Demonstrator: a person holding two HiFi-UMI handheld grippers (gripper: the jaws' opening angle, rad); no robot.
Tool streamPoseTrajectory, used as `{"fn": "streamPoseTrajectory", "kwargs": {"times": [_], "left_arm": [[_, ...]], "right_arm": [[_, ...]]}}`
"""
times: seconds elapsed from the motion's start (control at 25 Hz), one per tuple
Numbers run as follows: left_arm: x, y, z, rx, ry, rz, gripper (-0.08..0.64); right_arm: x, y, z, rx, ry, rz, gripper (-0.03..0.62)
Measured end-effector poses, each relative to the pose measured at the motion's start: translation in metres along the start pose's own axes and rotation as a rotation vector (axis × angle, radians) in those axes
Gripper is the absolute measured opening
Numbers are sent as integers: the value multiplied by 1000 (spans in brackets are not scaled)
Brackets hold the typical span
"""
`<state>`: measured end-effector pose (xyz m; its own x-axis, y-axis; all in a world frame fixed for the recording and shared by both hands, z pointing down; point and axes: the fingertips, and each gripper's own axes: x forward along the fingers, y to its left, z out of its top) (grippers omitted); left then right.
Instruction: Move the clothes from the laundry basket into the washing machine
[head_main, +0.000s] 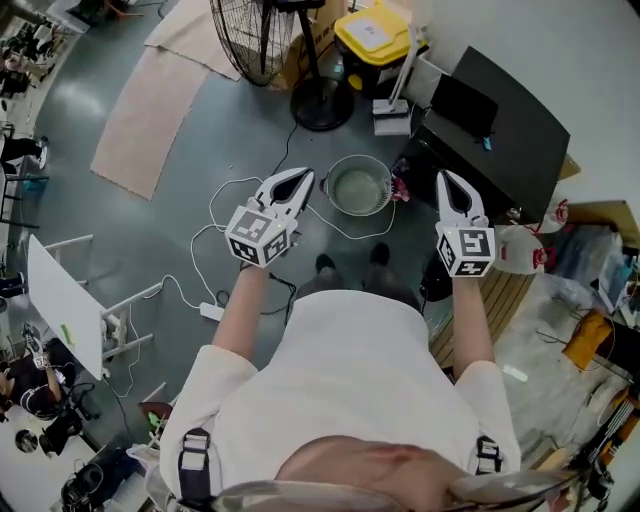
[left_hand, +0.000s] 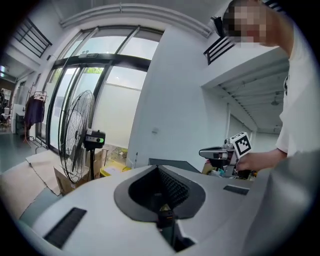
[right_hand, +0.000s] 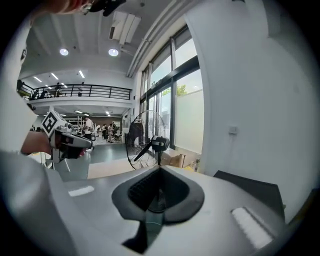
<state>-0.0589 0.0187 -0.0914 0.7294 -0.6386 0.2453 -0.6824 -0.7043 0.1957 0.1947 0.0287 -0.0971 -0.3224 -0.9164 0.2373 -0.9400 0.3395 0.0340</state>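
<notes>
Round laundry basket (head_main: 358, 186) at upper centre, mouth facing up, left gripper (head_main: 299, 179) and right gripper (head_main: 447, 180) flanking it, jaws closed, empty, pointing up-frame

Laundry basket (head_main: 358, 186): on the floor (head_main: 200, 150), just ahead of the person's feet; between left gripper (head_main: 300, 180) and right gripper (head_main: 448, 182) in the head view.
Low cabinet (head_main: 500, 120): right of the basket (washing machine or not, cannot tell).
Standing fan (head_main: 250, 40): behind the basket.
Lidded bin (head_main: 372, 30): right of the fan.
Power strip (head_main: 212, 312): on the floor, left of the feet.
Floor mat (head_main: 150, 105): left of the fan.
</notes>
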Motion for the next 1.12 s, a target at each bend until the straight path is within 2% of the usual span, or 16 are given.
{"fn": "streamPoseTrajectory", "kwargs": {"times": [0.2,0.56,0.8,1.12], "left_arm": [[-13,-3,28,39,-35,-36,6],[-6,-16,36,68,-34,-145,6],[11,-41,46,90,-39,-200,6],[30,-81,55,91,-63,-222,6]], "right_arm": [[-20,5,17,16,-22,-75,11],[-56,20,16,0,-22,-171,11],[-76,15,18,-17,-28,-197,11],[-105,-19,34,-7,-92,-200,11]]}}
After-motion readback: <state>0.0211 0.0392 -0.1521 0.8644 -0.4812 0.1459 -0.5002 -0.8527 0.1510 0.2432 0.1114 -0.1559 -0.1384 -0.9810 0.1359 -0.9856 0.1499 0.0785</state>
